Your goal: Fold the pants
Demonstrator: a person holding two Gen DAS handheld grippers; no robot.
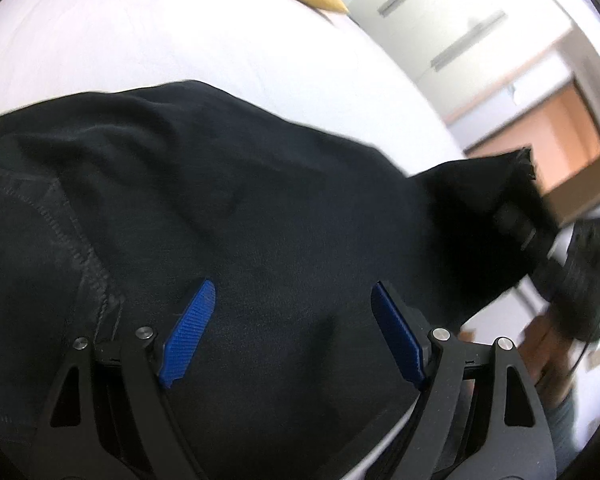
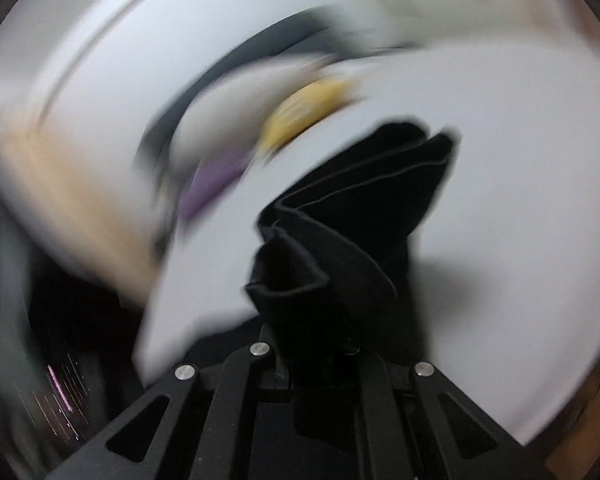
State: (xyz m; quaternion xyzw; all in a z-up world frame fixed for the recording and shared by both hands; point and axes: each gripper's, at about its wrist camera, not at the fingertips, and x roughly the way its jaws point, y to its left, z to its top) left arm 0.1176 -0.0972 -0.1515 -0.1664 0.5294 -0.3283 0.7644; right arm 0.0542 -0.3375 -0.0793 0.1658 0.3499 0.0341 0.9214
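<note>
Black cotton-like pants (image 1: pixel 228 184) lie spread on a smooth white sheet (image 1: pixel 160 36), a stitched seam curving along one side. The left gripper (image 1: pixel 292 312) hovers over the cloth, its ribbed blue pads (image 1: pixel 188 336) standing wide apart with nothing pinched. The right gripper (image 2: pixel 320 344) is clamped on a bunched, pleated hem of the pants, lifted off the sheet, background blurred
</note>
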